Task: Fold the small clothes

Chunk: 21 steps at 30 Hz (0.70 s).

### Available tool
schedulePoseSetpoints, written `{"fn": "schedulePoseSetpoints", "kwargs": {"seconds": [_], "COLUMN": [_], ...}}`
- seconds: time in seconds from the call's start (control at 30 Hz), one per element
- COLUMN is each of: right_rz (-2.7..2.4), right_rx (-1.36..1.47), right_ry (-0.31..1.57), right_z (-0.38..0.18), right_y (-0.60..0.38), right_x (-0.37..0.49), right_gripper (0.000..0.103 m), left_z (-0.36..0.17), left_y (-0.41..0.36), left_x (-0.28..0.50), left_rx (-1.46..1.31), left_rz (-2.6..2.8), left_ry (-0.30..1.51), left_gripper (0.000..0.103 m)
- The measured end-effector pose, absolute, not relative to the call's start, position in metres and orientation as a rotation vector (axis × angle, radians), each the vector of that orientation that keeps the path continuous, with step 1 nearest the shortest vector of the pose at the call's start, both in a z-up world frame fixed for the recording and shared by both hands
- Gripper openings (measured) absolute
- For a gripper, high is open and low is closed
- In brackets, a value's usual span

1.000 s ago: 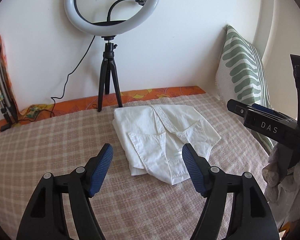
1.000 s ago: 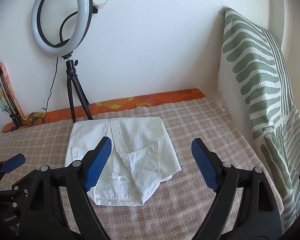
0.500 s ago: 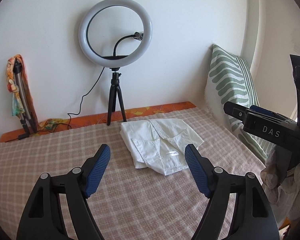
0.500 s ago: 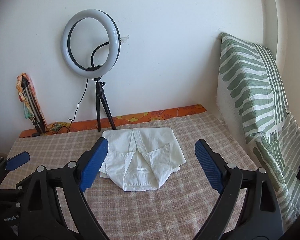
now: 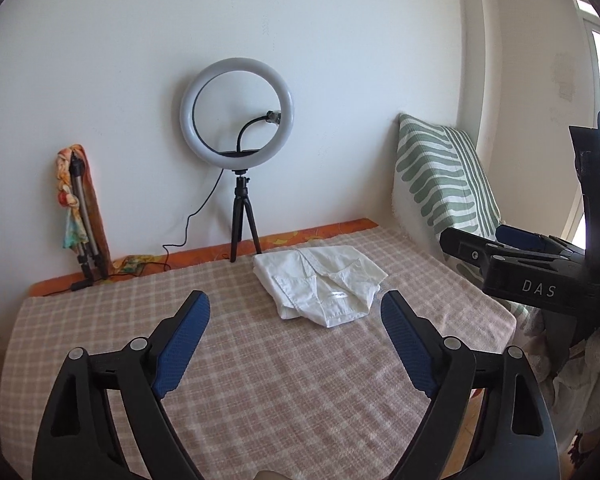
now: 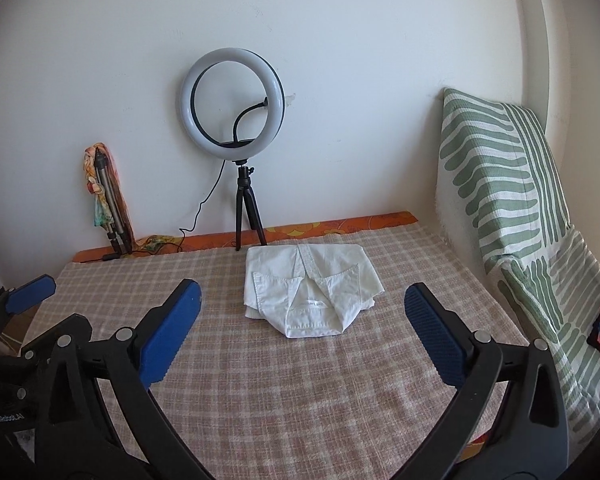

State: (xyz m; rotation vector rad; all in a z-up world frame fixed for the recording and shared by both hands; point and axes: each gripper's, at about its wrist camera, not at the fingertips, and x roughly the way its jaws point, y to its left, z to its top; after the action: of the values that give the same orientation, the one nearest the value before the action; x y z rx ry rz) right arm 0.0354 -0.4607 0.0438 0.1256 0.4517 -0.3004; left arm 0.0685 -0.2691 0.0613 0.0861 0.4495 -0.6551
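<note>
Nearest in each wrist view are the grippers themselves. The left gripper [image 5: 296, 328] and the right gripper [image 6: 302, 320] both stand wide, their jaws have just been opening, and nothing lies between the blue pads.

The folded white shirt [image 6: 312, 290] lies ahead of both, well apart from the fingertips, towards the far side of the checked surface [image 6: 300, 400]. In the right view it sits almost straight ahead; in the left view it lies a little to the right, so the right gripper seems slightly better lined up, though which one is nearer cannot be told. The shirt's collar end points towards the grippers.

Behind the shirt stands a ring light [image 6: 233, 100] on a small tripod against the white wall, and a green-patterned cushion [image 6: 500, 168] leans at the right.
</note>
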Motion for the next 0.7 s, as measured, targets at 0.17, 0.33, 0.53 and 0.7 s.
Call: {"fn": "schedulePoseSetpoints", "kwargs": {"seconds": [0.17,0.33,0.53,0.7], "right_rz": [-0.294,-0.334,-0.368,-0.414], "right_rx": [0.167,0.132,0.105,0.105], "right_ry": [0.454,0.438,0.440,0.435], "right_z": [0.035,0.020,-0.002,-0.021], "right_y": [-0.443,-0.417,-0.385,-0.369], "right_x": [0.002,-0.027,-0.055,-0.073], "right_gripper": [0.103,0.103,0.103,0.103], "left_z": [0.055,0.042,0.018,-0.005], "left_y": [-0.245,-0.226,-0.204,-0.187], "left_x": [0.044,0.018,-0.007,-0.014], "left_rx": [0.086,0.105,0.077,0.023], "left_rz": [-0.633,-0.572,-0.574,-0.529], "left_ry": [0.424,0.413,0.442,0.486], "left_gripper": [0.097,0.102,0.102,0.102]}}
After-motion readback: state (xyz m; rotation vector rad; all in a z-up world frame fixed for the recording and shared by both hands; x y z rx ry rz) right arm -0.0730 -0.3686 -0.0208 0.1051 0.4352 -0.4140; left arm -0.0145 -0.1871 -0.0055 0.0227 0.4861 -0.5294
